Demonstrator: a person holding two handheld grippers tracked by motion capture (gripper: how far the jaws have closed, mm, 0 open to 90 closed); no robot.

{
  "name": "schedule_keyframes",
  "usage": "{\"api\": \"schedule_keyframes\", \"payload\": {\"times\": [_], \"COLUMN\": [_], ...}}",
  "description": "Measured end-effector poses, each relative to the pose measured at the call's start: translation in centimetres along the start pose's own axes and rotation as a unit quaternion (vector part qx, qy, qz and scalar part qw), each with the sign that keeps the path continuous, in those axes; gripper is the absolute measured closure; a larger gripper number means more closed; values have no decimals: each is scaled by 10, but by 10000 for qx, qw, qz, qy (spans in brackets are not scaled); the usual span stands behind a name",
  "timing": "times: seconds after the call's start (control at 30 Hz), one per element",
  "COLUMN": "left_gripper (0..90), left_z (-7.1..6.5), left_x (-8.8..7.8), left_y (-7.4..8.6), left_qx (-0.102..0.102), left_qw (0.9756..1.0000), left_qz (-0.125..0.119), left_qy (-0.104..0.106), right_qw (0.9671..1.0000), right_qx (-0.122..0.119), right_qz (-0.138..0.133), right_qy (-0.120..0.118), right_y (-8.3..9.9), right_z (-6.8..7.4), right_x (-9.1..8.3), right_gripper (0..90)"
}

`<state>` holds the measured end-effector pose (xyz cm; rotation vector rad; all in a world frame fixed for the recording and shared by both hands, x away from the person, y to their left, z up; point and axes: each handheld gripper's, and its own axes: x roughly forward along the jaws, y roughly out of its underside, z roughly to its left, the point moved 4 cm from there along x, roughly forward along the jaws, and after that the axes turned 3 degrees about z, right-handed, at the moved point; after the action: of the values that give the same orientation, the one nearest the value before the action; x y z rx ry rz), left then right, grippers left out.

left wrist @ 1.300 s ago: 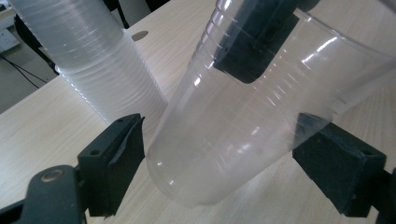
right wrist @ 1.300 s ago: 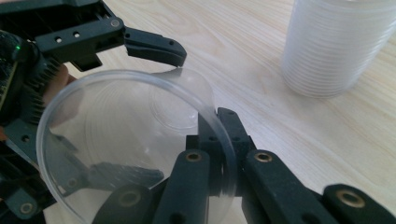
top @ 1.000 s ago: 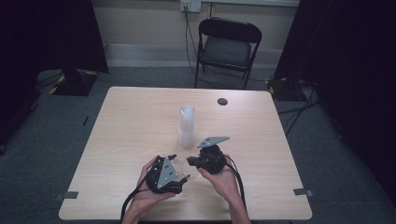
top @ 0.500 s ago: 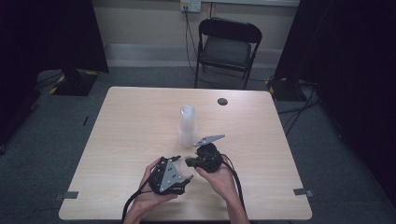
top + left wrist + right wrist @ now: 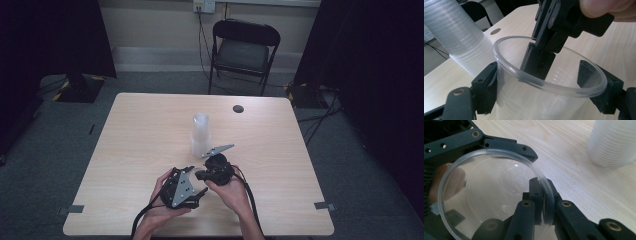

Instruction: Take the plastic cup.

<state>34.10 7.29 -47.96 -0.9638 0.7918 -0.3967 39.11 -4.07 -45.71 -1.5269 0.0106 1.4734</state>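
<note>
A clear plastic cup (image 5: 531, 100) lies on its side between the two jaws of my left gripper (image 5: 541, 75), whose pads touch its wall on both sides. Those jaws have just been opening slightly with the cup still between them. My right gripper (image 5: 542, 192) is shut on the cup's rim (image 5: 549, 202), one jaw inside the cup (image 5: 486, 195) and one outside. In the high view the left gripper (image 5: 200, 192) and the right gripper (image 5: 201, 175) meet near the table's front edge. A stack of clear cups (image 5: 200, 134) stands upside down just beyond them.
The wooden table (image 5: 140, 130) has a small dark round disc (image 5: 238, 108) at its far right. A black folding chair (image 5: 242, 50) stands behind the table. The cup stack (image 5: 614, 142) is close to the right gripper's far side. Cables trail off the front edge.
The right gripper has edged slightly toward the left gripper. Both hands otherwise stay at the same spot with the cup between them.
</note>
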Motion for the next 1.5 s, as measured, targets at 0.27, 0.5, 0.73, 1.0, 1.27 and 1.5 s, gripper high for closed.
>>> {"api": "schedule_keyframes", "payload": {"times": [0.27,0.5,0.73,1.0,1.27,1.5], "left_gripper": [245,267,275,277,278,277], "left_z": [0,1,4,8,10,14], "left_x": [-1,-3,-4,-5,-3,-4], "left_y": [-2,-3,-3,-2,-1,1], "left_qx": [-57,-77,-138,-338,-587,-688], "left_qw": [9999,9998,9996,9989,9976,9968], "left_qz": [-80,-182,-227,-313,-353,-379], "left_qy": [37,-5,-15,5,107,120], "right_qw": [10000,9999,9999,9989,9972,9952], "right_qx": [15,80,54,67,35,52], "right_qz": [26,-57,-146,-451,-753,-974], "right_qy": [5,-25,30,61,-19,-3], "right_y": [2,1,0,-2,-2,-2], "right_z": [-1,-1,-2,-2,-2,-3], "right_x": [0,-1,-1,-6,-9,-13], "right_gripper": [863,859,843,775,716,667]}}
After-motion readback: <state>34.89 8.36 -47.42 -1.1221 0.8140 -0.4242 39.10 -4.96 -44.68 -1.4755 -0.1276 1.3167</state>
